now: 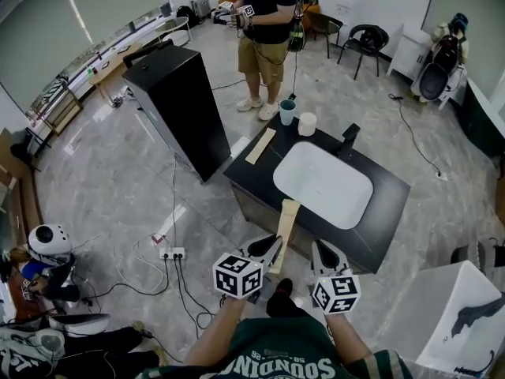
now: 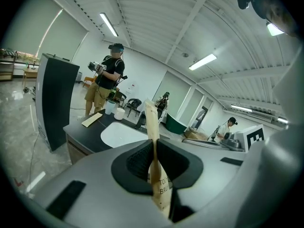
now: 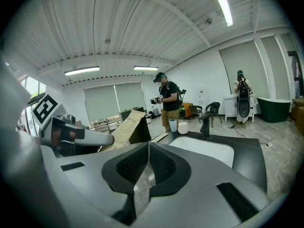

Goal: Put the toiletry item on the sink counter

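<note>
The left gripper (image 1: 268, 249) has its two grey jaws pinched tight on a long, flat tan paper toothbrush packet (image 1: 288, 218). The left gripper view shows the packet (image 2: 154, 141) standing edge-on between the ribbed black pads, and dark print shows low on it. In the head view the packet points from the jaws toward 12 o'clock. Its far end lies over the near edge of the black sink counter (image 1: 390, 200), at about 7 o'clock of the white rectangular basin (image 1: 323, 184). Whether that end touches the counter cannot be told. The right gripper (image 1: 325, 256) hangs just beside the left one, at its 3 o'clock. Its own view shows its jaws (image 3: 146, 163) pressed together with nothing between them, and the packet (image 3: 124, 127) slants up at about 10 o'clock. A black faucet (image 1: 348, 141) stands at the basin's 1 o'clock. A teal cup (image 1: 287, 111) and a white cup (image 1: 307, 123) sit close together at its 11 o'clock corner. A second flat tan packet (image 1: 260, 145) lies on the counter's edge at 10 o'clock. A tall black cabinet (image 1: 177, 109) stands off the counter at 9 o'clock, and a person in a black shirt and tan shorts (image 1: 264, 22) stands beyond the cups at 12 o'clock.
</note>
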{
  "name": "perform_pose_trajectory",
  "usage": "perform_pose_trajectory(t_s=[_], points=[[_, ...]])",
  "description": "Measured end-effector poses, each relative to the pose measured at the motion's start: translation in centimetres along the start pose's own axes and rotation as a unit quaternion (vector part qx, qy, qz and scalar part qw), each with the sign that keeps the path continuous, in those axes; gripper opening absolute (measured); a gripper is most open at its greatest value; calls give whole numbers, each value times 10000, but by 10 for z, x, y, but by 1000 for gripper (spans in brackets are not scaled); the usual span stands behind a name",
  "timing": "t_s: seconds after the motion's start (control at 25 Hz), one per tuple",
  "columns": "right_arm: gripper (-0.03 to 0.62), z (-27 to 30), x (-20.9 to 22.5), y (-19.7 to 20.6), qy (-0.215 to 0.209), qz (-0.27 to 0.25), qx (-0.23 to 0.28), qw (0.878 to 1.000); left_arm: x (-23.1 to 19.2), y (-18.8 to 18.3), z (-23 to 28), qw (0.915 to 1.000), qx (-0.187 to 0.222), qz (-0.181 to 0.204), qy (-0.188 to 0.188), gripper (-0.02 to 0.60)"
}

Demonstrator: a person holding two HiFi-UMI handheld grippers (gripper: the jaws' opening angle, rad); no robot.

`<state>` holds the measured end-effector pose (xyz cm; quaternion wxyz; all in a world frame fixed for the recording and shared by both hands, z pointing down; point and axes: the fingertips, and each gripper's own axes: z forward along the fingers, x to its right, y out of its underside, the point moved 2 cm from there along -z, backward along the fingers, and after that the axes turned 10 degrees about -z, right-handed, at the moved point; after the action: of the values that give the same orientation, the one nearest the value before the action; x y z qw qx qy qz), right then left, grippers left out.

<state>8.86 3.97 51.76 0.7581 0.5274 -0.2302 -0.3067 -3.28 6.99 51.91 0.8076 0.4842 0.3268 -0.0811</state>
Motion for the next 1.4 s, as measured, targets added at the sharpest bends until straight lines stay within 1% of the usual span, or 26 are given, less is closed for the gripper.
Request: perform_pose_trajectory(t_s=[0.28,0.48,0.68,0.88,1.08,1.24,1.4], points=[[43,38,24,-13,-49,2,-39,10000,-23,-24,33,9999,-5,-113,-54,43],[43,59,40,-20,13,49,-57,10000,-38,-36,50,9998,-90,-157,-83,43],[43,85,57,-26,97,109,-63,9999,-57,-57,78,9998,-121,-115,-57,43],[43,124,87,-48,417,176,46,9990,-79,-89,122,9995,-273,21,170,43],[43,173,111,-67,817,291,55,9962,-109,-129,168,9971,-552,213,480,43],[43,211,121,-81,1093,378,24,9933,-137,-158,196,9938,-819,285,701,43],[43,242,123,-90,1359,454,-25,9897,-162,-178,216,9899,-1032,327,913,43]])
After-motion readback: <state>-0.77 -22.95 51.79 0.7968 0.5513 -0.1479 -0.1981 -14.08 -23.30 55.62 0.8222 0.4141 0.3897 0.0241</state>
